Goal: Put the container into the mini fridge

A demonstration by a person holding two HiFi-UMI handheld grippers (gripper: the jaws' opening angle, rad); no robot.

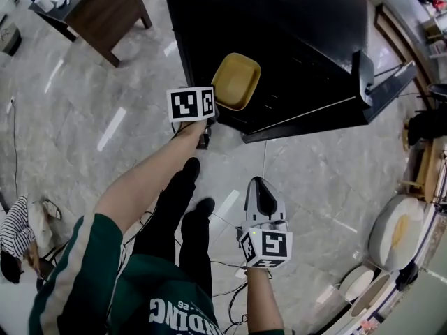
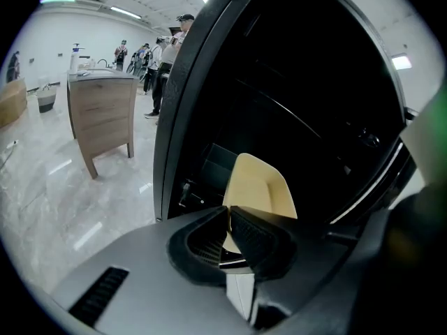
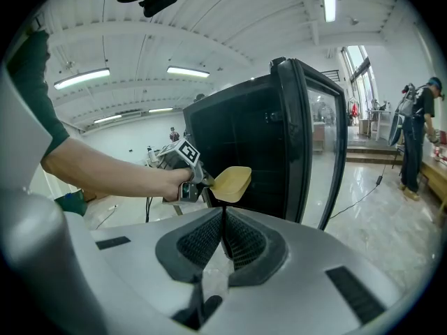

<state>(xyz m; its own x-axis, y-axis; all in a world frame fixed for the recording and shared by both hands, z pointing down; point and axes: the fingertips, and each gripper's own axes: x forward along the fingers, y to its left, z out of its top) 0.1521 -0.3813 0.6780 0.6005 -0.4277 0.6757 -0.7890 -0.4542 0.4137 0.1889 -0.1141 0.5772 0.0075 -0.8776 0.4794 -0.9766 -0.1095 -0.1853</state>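
A shallow yellow container (image 1: 236,80) is held out at the open front of the black mini fridge (image 1: 293,40). My left gripper (image 1: 211,112) is shut on the container's near rim, and the left gripper view shows the container (image 2: 260,187) tilted up against the fridge's dark inside (image 2: 293,117). My right gripper (image 1: 263,197) hangs lower and nearer to me, shut with nothing between its jaws. In the right gripper view, the left gripper (image 3: 204,180) holds the container (image 3: 232,183) beside the fridge's open door (image 3: 318,145).
The fridge door (image 1: 387,89) swings out to the right. A wooden cabinet (image 1: 98,5) stands at the back left. Cables (image 1: 230,285) lie on the tiled floor by my feet. Round white items (image 1: 398,232) sit at the right edge. People (image 2: 157,54) stand far off.
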